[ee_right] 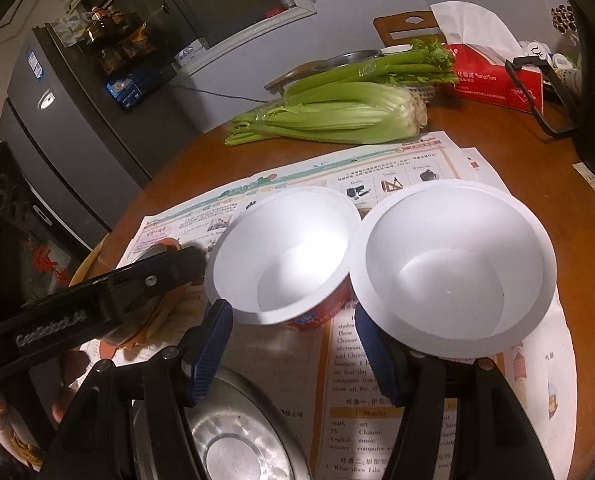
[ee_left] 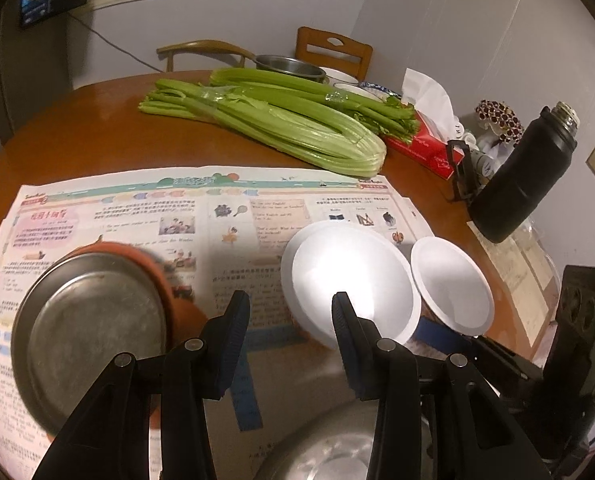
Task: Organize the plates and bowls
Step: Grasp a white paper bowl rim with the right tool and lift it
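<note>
Two white paper bowls stand side by side on a newspaper (ee_left: 145, 220). In the left wrist view the larger-looking bowl (ee_left: 349, 276) is just ahead of my open, empty left gripper (ee_left: 291, 312), the other bowl (ee_left: 451, 284) to its right. A steel plate (ee_left: 89, 332) lies on a red-brown dish (ee_left: 169, 280) at the left. A steel bowl (ee_left: 337, 452) sits below the fingers. In the right wrist view my right gripper (ee_right: 293, 320) is open and empty, close before the bowl with a red printed side (ee_right: 285, 252) and the plain white bowl (ee_right: 453, 264). The steel bowl (ee_right: 233, 440) lies under it. The left gripper's arm (ee_right: 97, 300) crosses at the left.
Celery bunches (ee_left: 281, 120) lie across the far table. A red tissue box (ee_left: 425, 140), a black flask (ee_left: 525, 176), a steel pot (ee_left: 289, 66) and chairs (ee_left: 333, 52) stand behind. A fridge (ee_right: 69, 120) is beyond the table's left edge.
</note>
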Demonstrator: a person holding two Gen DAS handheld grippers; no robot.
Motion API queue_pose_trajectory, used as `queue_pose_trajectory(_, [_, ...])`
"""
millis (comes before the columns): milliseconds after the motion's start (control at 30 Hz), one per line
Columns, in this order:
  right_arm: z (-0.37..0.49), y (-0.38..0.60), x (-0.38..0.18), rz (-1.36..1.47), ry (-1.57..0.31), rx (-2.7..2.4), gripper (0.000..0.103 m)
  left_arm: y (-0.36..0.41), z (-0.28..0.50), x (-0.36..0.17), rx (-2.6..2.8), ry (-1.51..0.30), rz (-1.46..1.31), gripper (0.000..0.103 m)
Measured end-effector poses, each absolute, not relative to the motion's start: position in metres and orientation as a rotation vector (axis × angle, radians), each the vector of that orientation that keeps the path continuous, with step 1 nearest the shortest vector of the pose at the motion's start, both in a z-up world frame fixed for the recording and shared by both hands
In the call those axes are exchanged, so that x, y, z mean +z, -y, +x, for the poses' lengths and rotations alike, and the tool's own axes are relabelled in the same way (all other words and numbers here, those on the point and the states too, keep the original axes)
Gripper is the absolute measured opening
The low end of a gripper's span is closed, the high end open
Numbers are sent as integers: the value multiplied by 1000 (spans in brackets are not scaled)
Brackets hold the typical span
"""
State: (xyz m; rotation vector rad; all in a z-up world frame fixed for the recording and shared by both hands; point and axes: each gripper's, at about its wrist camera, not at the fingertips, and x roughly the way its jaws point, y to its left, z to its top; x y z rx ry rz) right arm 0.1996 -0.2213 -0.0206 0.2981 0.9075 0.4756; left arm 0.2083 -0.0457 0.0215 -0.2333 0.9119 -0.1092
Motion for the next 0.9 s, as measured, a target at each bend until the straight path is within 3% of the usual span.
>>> queue_pose_trajectory(433, [211,203,-22,253,-916,490,64,51,250,-6,-176,-999,-266,44])
queue_pose_trajectory(700, [214,200,-23,237,-911,505,65,48,254,-16,-214,-1029,-302,31])
queue_pose_trajectory(900, [210,198,-21,224,-897,512,65,45,248,-13,-210,-1015,-303,30])
